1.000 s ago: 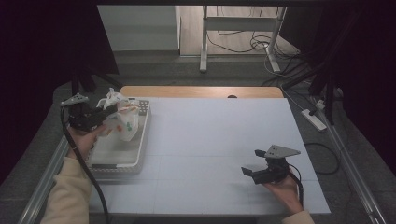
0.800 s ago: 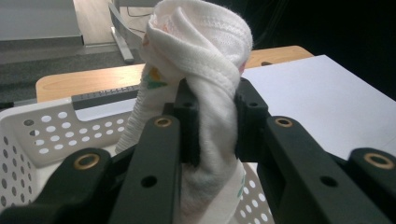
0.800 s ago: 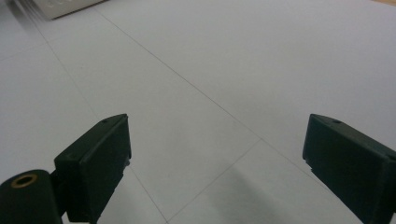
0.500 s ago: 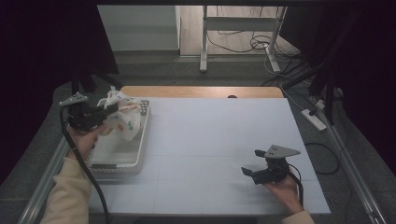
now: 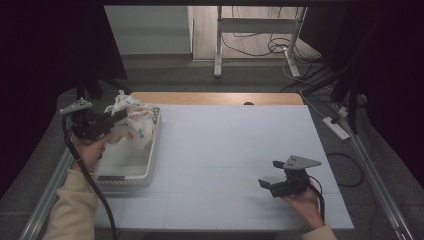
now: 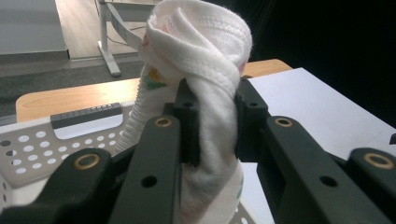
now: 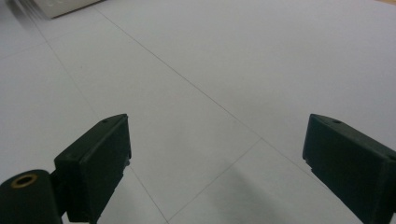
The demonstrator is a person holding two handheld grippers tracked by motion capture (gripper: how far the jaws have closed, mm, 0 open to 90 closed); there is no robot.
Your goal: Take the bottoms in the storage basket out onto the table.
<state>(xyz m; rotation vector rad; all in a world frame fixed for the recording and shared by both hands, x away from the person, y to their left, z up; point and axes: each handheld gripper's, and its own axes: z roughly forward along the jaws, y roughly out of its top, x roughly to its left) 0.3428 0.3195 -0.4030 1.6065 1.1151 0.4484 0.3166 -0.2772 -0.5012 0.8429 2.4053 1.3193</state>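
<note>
A: In the high view, the left gripper (image 5: pixel 119 116) holds the bunched white knitted cloth with small coloured prints (image 5: pixel 134 125) above the white perforated plastic basket (image 5: pixel 150 155). Compared with a second ago, it has hardly moved, so the lift seems paused.

B: The left gripper view confirms it: the jaws clench the cloth (image 6: pixel 205 70) tightly.

A: And the right gripper (image 7: pixel 217 163)?

B: In its own view, the jaws stand wide apart, empty, over the white table (image 7: pixel 224 70).

This looks like a lab or test room: dark curtains (image 5: pixel 60 45) surround a white-covered bench (image 5: pixel 235 150), and cables (image 5: pixel 260 45) and a power strip (image 5: pixel 336 128) lie on the floor.
</note>
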